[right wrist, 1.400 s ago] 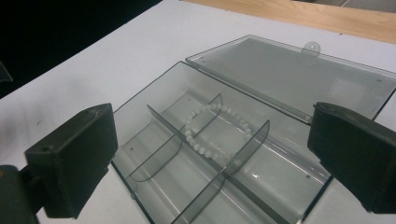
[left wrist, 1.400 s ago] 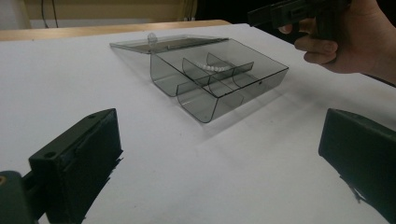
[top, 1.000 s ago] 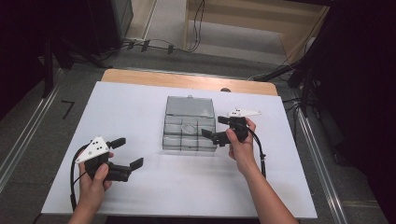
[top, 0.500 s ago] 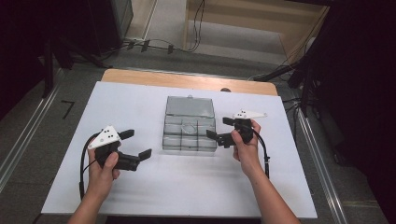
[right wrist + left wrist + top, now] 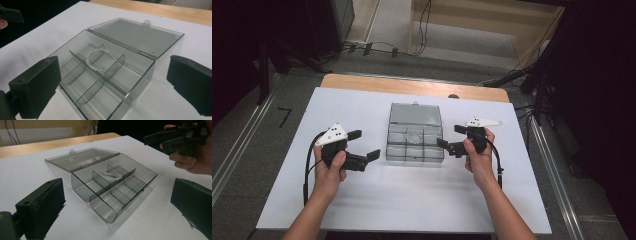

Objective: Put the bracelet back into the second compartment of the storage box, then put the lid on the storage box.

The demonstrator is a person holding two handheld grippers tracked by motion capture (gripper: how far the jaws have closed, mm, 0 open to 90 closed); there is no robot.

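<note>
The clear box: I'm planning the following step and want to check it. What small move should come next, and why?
Probably bring the right gripper in over the clear box toward the white bead bracelet. The lid lies open flat behind, the bracelet sits in the middle back compartment, and both grippers, the left gripper too, wait beside the box with jaws open, holding nothing.

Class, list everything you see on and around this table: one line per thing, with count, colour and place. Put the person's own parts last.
Box: one, clear grey, six compartments, table centre.
Lid: one, clear grey, open, lying flat behind the box.
Bracelet: one, white beads, middle compartment of the row nearest the lid.
Table: one, white top, wooden far edge.
Cables: several, dark, floor beyond the table.
Left tool: one, black, jaws open, left of the box.
Right tool: one, black, jaws open, right of the box.
Hands: two, one gripping each tool.
</note>
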